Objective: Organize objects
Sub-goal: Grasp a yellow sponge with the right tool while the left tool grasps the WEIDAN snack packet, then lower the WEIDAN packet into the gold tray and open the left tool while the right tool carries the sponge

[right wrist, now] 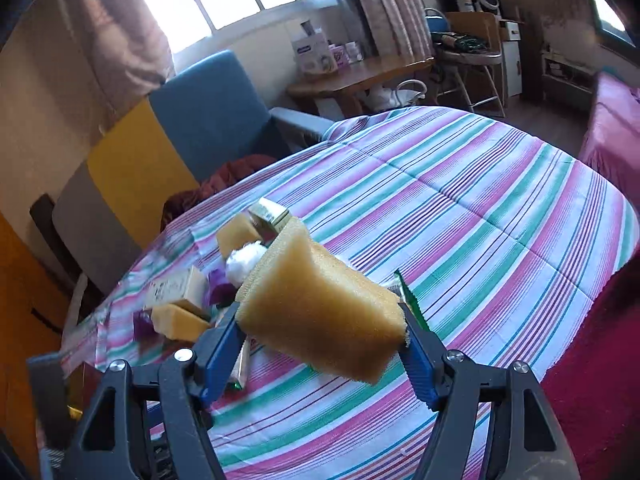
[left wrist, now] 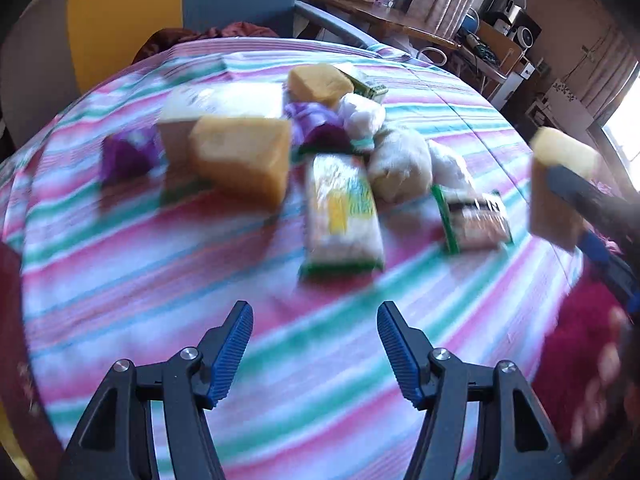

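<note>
Now right claw [right wrist: 322, 332] pinches yellow sponge [right wrist: 320, 316] above striped cloth [right wrist: 460, 216], left claw [left wrist: 315, 344] spread, empty

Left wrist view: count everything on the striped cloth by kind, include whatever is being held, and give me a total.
Yellow sponges: 3, the last held in the right gripper
Purple wrapped items: 2
White bundles: 3
Green-edged packets: 2
Boxes: 2, cream and green
Total: 12
</note>
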Demonstrator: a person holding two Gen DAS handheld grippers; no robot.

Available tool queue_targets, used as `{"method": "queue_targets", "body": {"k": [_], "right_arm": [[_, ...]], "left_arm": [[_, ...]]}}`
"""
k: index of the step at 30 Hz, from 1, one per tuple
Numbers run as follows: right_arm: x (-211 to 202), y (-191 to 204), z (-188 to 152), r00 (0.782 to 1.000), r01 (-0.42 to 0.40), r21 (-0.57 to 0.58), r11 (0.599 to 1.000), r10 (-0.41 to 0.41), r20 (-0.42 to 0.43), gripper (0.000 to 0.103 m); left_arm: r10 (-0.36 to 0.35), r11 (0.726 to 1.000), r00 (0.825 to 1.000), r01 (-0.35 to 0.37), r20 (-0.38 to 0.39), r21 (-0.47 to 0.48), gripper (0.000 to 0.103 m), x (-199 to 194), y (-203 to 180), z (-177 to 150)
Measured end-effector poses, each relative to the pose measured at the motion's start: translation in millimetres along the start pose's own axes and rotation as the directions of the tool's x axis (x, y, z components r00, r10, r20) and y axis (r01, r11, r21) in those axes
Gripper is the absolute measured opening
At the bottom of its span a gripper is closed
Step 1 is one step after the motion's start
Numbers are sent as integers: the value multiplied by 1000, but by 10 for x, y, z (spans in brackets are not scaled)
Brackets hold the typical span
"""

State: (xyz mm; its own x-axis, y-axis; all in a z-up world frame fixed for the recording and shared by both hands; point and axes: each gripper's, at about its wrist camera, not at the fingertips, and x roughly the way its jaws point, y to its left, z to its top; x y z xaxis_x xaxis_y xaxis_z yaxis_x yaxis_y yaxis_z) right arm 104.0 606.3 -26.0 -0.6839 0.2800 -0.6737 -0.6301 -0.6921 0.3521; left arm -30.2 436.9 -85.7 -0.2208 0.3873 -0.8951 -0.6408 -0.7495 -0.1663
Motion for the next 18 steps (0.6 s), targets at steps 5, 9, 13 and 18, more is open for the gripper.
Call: {"method": "queue_targets", "body": {"k": [5,9,13,18], "right_arm": [[-26,-37,34,999,11,15,1000,-12,38,73],[-16,-48,38,999,6,15,1000,-7,37,74],[-14,-31,28,999,-5,-4,1000,5,36,74],[-8,-21,30,999,-16,-7,1000,16,37,74]], "left_arm": [[-22,999,1000,21,-14,-50,62,296,-80,234],[51,999,998,-51,33,-3,57,417,-182,290],[81,996,994,-84,76,35,50,430,-217,234],[61,993,990,-74,125,96,48,363,-158,98]]}}
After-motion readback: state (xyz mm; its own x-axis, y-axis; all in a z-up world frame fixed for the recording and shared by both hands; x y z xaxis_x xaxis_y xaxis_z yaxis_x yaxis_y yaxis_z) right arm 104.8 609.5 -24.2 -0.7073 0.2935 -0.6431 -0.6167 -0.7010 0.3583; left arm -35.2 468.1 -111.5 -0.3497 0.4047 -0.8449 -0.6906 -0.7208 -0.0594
